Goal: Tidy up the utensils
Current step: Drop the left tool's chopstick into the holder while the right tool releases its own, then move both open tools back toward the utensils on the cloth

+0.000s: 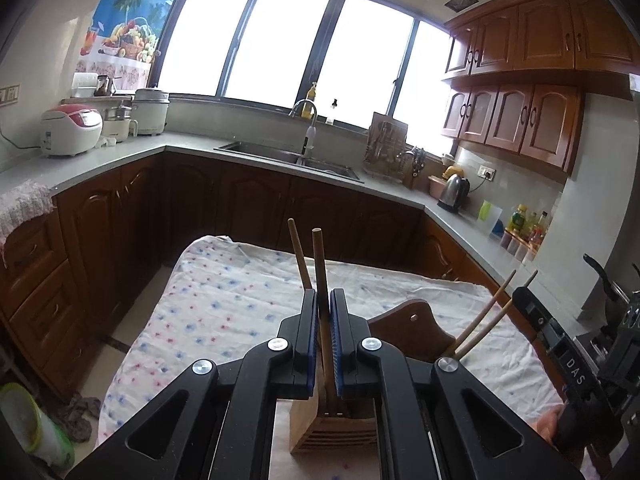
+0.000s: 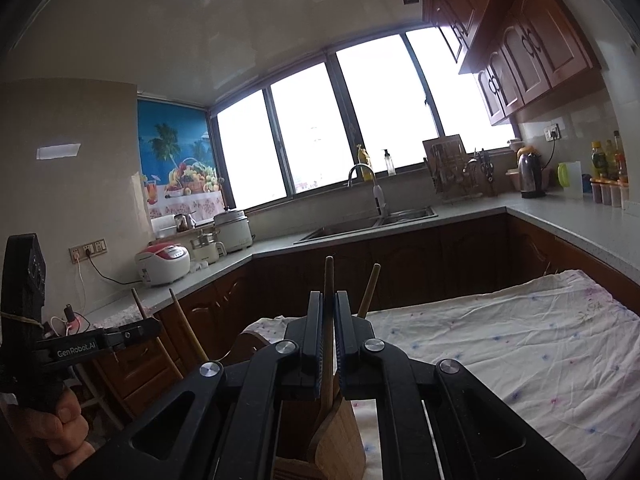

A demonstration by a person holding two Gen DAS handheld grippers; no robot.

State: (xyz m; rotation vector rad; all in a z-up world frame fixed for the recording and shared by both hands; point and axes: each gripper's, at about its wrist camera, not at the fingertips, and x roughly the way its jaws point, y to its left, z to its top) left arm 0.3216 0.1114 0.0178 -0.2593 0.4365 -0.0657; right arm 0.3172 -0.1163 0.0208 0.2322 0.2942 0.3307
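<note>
Two fisheye views look out over a worktop (image 1: 240, 292) draped in a white cloth dotted with blue and pink, set in a kitchen of dark wood cabinets under bright windows. Next in size, toward the near edge of the worktop, is a slatted wooden utensil holder (image 1: 332, 428), upright, with a brown wooden board (image 1: 416, 320) just behind it. The left tool (image 1: 324, 304) has its jaws pressed almost together around a wooden-handled utensil (image 1: 318, 256) that rises out of the holder; a second wooden handle (image 1: 297, 248) leans just beside it, outside the grip. The right tool (image 2: 329, 304) is likewise nearly closed, clamping another wooden utensil handle (image 2: 329, 276) above the same holder, with a paler handle (image 2: 370, 288) behind its right jaw. As a judgement, the risks are that both tools crowd one small holder, so they may knock each other or tip it, and a lifted utensil could drag a neighbour out or slip on smooth wood. Only the left view shows two thin chopsticks (image 1: 488, 312) slanting up near the right edge of the worktop. Only the right view shows the person's left hand (image 2: 60, 428) gripping its handle.
</note>
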